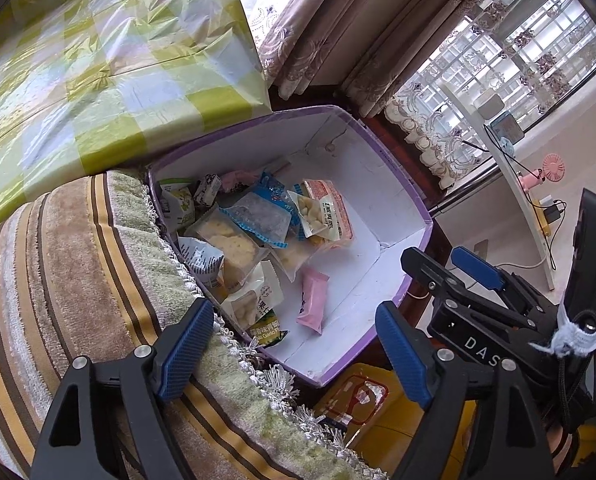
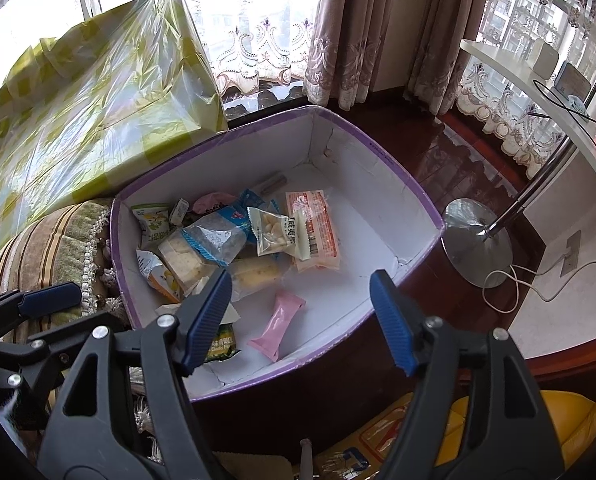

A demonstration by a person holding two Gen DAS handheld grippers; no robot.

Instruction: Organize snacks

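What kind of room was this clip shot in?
Most likely a living room or bedroom in a home, by a window. Embroidered curtains hang over a dark wood floor, a striped fringed cushion sits beside the snack box, and a white side table holds small gadgets.

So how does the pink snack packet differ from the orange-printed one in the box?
The pink packet is plain, narrow and opaque; the orange packet is wider, longer and covered in print. The pink packet lies alone on the bare white floor of the box, nearer the grippers; the orange packet sits farther back at the edge of the pile, with a clear packet of pale pieces overlapping it. Both lie flat inside the box, untouched by either gripper.
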